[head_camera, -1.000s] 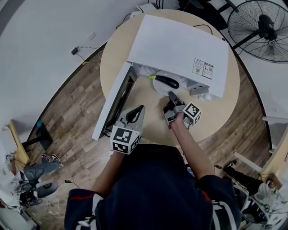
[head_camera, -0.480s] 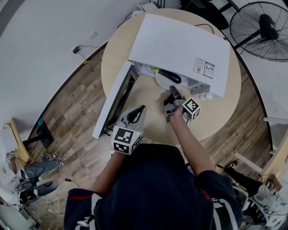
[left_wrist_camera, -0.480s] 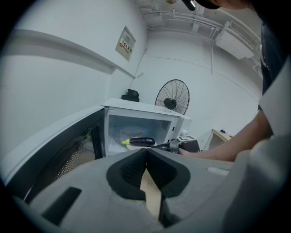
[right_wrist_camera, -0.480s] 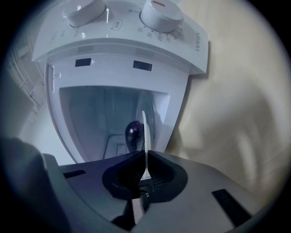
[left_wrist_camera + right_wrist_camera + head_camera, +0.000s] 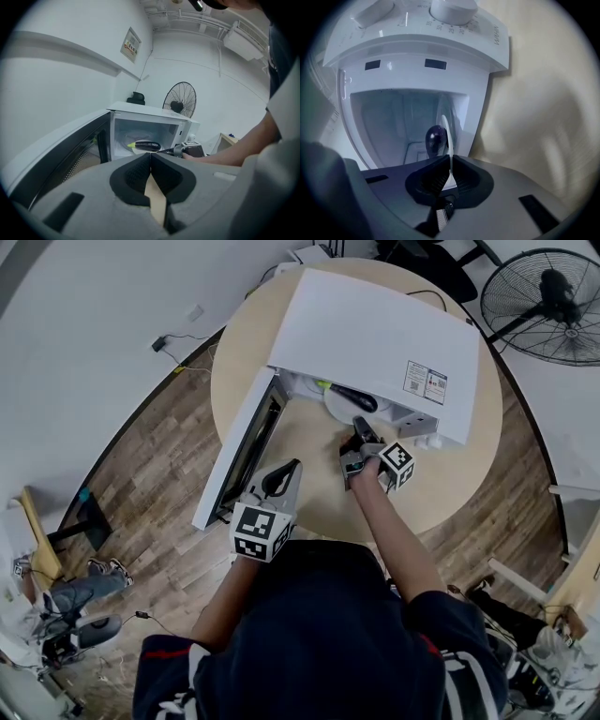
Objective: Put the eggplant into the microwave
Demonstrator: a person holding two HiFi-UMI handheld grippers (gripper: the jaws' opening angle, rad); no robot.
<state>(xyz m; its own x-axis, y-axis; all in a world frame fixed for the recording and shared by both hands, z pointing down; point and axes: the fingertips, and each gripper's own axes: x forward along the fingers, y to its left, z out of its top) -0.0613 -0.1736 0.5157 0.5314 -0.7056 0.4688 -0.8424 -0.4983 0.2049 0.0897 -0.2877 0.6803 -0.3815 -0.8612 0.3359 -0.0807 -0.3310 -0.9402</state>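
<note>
A white box-shaped microwave stands on the round pale wooden table. Its dark-windowed door is open toward the table's left edge. The dark purple eggplant, green at the stem, lies on a white round plate just inside the mouth of the microwave, and the plate's near rim sticks out of the opening. The right gripper is clenched on that rim. The left gripper hangs over the table's near edge, its jaws pressed together on nothing.
</note>
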